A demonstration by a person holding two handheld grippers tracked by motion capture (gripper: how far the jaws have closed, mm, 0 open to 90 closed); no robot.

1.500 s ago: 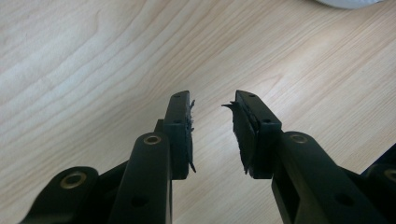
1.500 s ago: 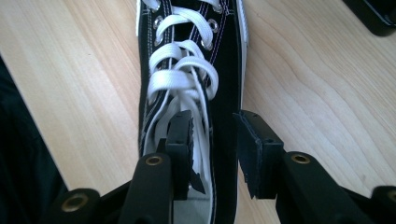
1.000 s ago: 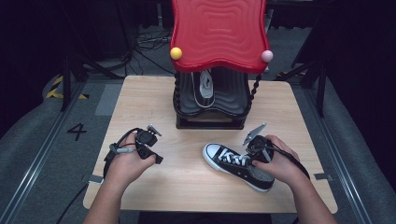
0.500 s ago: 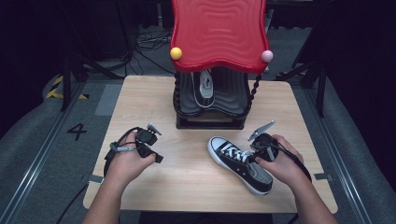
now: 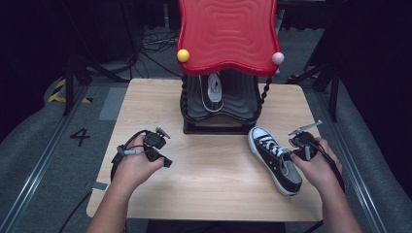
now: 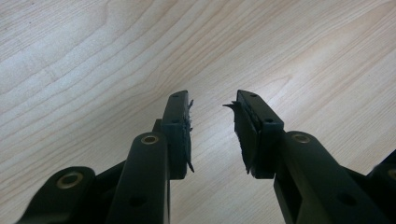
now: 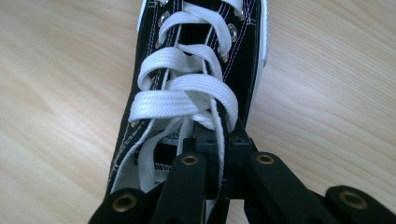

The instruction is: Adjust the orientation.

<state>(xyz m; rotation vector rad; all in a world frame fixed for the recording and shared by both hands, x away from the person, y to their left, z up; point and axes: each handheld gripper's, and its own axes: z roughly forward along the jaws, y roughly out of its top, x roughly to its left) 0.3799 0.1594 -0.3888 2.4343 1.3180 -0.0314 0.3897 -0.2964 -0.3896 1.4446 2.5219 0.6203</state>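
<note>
Over at 4 o'clock we're swinging the black sneaker point(image 5: 275, 159) toward the rack point(image 5: 221, 109), right gripper point(image 7: 219, 154) just clamping its side wall; left gripper point(image 6: 212, 133) idling, spread.

A light wooden table point(image 5: 209, 179) stands on grey carpet point(image 5: 43, 145) marked with a black "4" point(image 5: 80, 137). Behind it, cables point(image 5: 155, 43) trail across the floor among what seem to be dark stand legs point(image 5: 73, 73); the surroundings are unlit
</note>
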